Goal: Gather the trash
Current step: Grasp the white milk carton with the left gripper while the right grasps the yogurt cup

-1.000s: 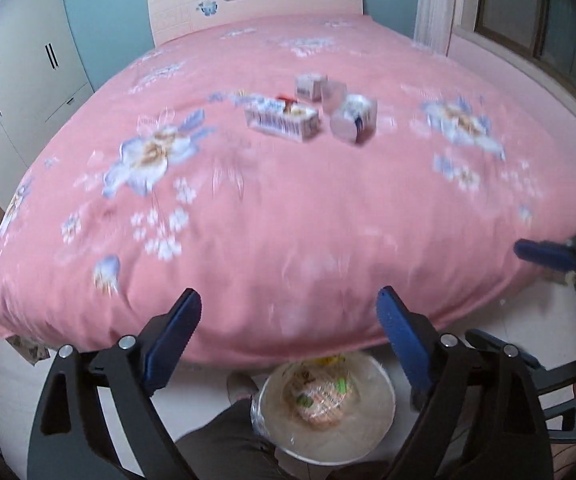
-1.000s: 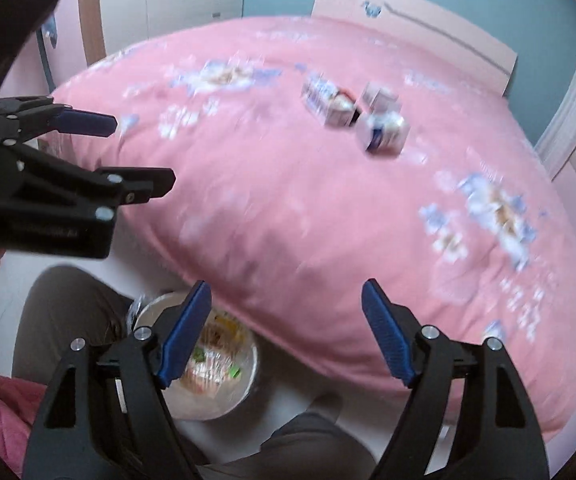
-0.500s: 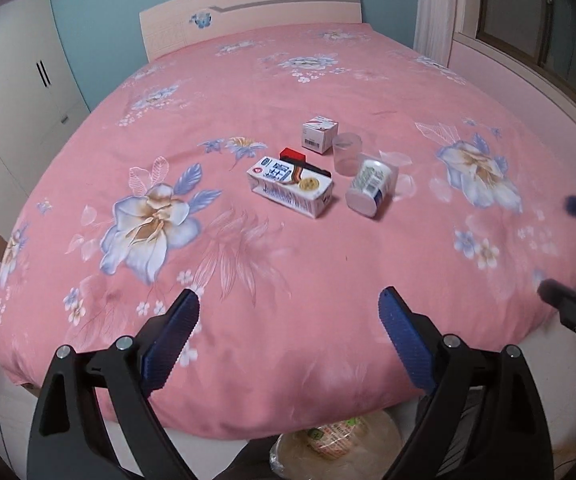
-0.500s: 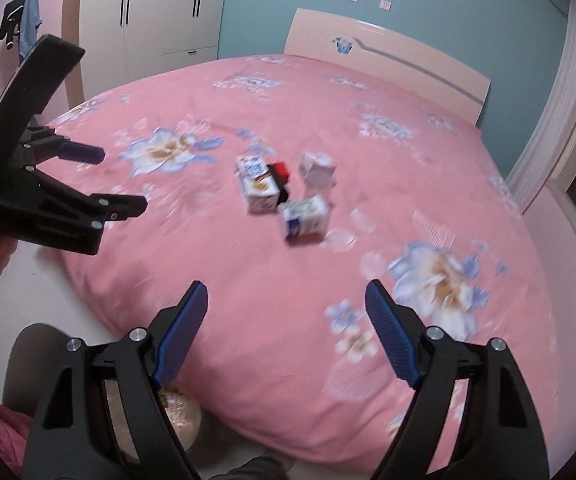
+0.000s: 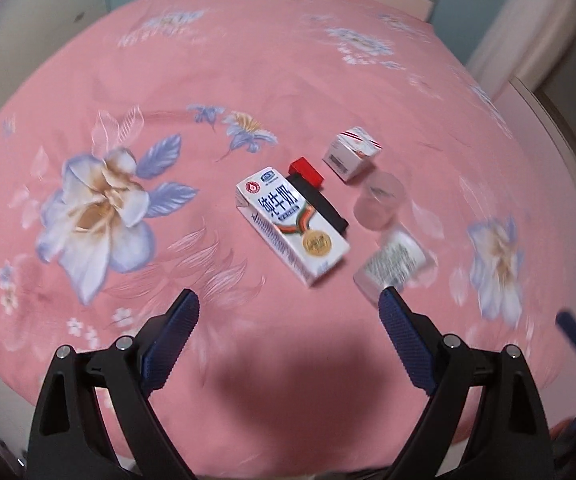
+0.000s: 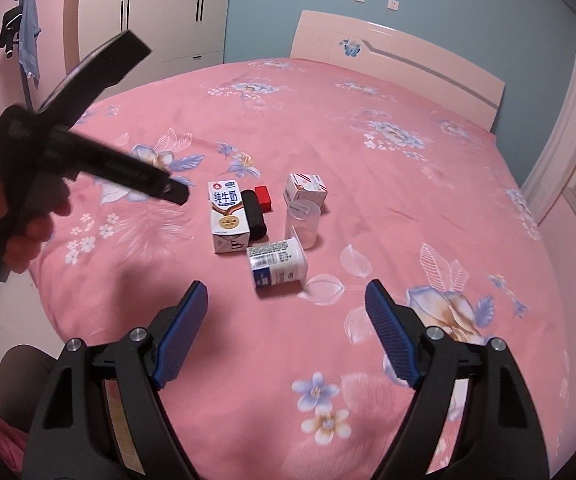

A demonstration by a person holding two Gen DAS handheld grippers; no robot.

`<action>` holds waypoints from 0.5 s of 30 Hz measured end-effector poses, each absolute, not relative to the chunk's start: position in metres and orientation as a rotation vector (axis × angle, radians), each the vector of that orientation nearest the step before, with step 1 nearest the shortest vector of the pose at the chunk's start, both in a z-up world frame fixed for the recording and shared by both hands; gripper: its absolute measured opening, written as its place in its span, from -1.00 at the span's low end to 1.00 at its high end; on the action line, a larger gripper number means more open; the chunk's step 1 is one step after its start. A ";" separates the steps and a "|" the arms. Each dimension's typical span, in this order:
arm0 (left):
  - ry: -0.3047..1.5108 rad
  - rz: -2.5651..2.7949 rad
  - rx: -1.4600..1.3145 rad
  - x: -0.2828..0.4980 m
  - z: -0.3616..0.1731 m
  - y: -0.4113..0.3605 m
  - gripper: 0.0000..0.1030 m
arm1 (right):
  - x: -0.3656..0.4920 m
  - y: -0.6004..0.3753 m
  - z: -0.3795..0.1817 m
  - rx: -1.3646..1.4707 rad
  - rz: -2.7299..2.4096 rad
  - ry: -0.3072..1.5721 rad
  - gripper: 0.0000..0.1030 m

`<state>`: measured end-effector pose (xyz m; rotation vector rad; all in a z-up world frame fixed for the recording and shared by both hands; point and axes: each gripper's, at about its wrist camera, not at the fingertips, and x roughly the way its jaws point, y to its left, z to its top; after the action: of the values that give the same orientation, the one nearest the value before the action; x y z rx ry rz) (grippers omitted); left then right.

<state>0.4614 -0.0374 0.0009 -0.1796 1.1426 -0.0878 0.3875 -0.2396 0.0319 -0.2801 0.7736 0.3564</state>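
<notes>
A cluster of trash lies on the pink bed: a white milk carton [image 5: 292, 224] [image 6: 228, 216], a black and red item [image 5: 315, 192] [image 6: 257, 208], a small white box [image 5: 351, 152] [image 6: 305, 189], a clear plastic cup [image 5: 378, 205] [image 6: 303, 224] and a white yogurt cup on its side [image 5: 394, 266] [image 6: 278, 264]. My left gripper [image 5: 288, 328] is open and empty, just short of the carton. My right gripper [image 6: 286, 316] is open and empty, just short of the yogurt cup. The left gripper's body also shows in the right wrist view [image 6: 88, 152].
The flowered pink bedspread [image 6: 408, 208] covers a large bed with a pale headboard [image 6: 400, 56]. White wardrobes [image 6: 160, 8] stand at the back left. The bed's near edge and floor [image 6: 16, 312] lie at lower left.
Both grippers have moved up from the bin on the floor and forward over the bed toward the trash cluster. The bin has dropped out of view. Both stay open.
</notes>
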 end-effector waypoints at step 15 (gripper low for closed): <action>1.272 -0.058 -0.218 0.539 -0.070 -0.063 0.80 | 0.479 -0.240 -0.046 -0.226 0.395 0.909 0.55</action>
<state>0.5386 -0.0629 -0.0702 -0.2183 1.2721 -0.0576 0.4789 -0.2398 -0.0456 -0.2257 0.9085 0.3952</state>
